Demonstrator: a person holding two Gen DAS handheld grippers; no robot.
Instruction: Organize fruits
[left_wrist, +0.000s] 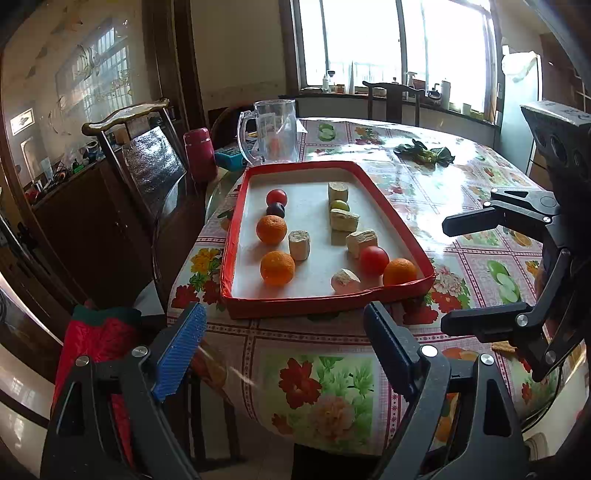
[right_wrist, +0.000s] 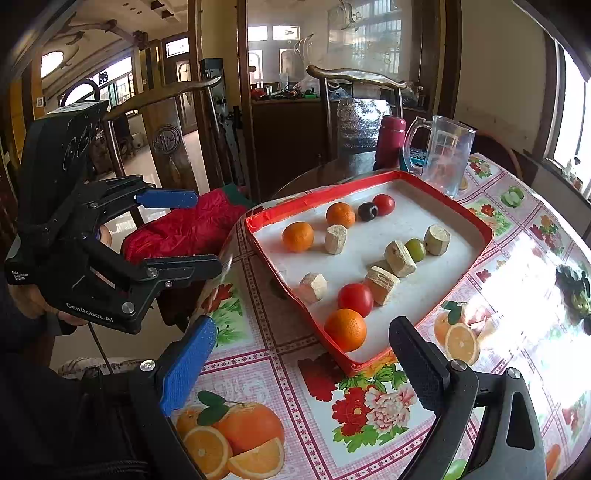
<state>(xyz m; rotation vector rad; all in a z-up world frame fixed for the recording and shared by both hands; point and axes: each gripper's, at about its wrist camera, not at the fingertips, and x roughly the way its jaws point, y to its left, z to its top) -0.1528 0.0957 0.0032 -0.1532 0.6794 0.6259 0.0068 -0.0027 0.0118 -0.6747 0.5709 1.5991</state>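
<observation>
A red-rimmed tray (left_wrist: 236, 206) (right_wrist: 491, 236) lies on the flowered table. It holds three oranges (left_wrist: 271, 229) (left_wrist: 277, 267) (left_wrist: 400, 271), two red tomatoes (left_wrist: 276, 196) (left_wrist: 374, 260), a dark plum (left_wrist: 275, 210), a green fruit (left_wrist: 339, 205) and several beige chunks (left_wrist: 299, 244). My left gripper (left_wrist: 286, 350) (right_wrist: 208, 232) hangs open and empty off the table's near edge, short of the tray. At the tray's near right corner my right gripper (right_wrist: 303, 363) (left_wrist: 445, 275) is open too, just short of the nearest orange (right_wrist: 345, 329).
A clear glass pitcher (left_wrist: 271, 131), a red flask (left_wrist: 199, 155) and a teal box (left_wrist: 229, 157) stand behind the tray. Dark leafy greens (left_wrist: 424, 153) lie at the far right. A wooden chair (left_wrist: 147, 155) and red cloth (left_wrist: 99, 339) flank the table's left.
</observation>
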